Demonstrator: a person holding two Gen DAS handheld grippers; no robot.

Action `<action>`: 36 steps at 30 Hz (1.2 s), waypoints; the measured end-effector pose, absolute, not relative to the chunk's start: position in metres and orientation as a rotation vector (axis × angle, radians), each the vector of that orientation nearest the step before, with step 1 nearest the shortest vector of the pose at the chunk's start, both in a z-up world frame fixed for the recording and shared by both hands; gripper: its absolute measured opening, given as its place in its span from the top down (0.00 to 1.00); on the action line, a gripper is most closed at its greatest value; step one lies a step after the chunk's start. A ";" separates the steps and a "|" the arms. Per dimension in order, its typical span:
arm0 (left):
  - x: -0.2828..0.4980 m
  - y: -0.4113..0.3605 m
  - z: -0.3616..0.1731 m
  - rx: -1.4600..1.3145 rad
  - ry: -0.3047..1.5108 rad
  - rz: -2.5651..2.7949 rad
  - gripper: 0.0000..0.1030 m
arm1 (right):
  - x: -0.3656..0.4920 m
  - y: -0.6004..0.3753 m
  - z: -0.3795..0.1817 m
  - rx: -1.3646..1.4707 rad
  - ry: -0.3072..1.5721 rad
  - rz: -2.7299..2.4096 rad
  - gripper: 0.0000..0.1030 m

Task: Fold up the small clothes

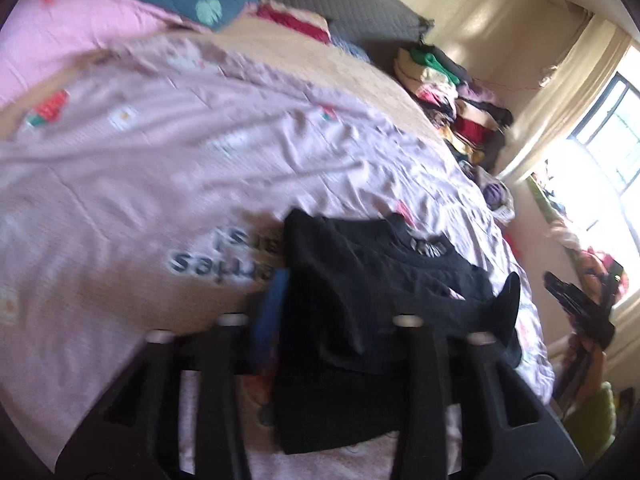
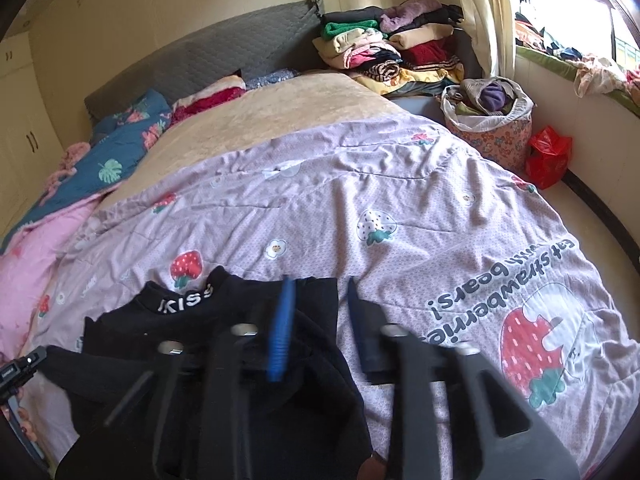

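A small black top with "KISS" on its collar lies on the lilac strawberry-print quilt, partly folded. It also shows in the left wrist view. My right gripper is open; its left blue finger rests over the top's right edge, the other over the quilt. My left gripper hangs over the top; one blue finger shows at the top's left edge and the other is hidden by black cloth. The view is blurred.
A stack of folded clothes sits by the grey headboard. A floral basket and a red bag stand beside the bed. Pink and blue bedding lies at the left. The window is right.
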State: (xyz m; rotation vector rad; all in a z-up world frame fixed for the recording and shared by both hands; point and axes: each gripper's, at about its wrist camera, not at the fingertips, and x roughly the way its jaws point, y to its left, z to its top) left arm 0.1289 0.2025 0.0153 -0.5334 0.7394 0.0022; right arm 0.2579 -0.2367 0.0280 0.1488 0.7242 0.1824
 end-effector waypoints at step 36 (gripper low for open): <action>0.187 0.180 -0.040 -0.286 0.885 -0.040 0.94 | 0.303 -0.156 -0.065 -0.193 0.940 0.357 0.84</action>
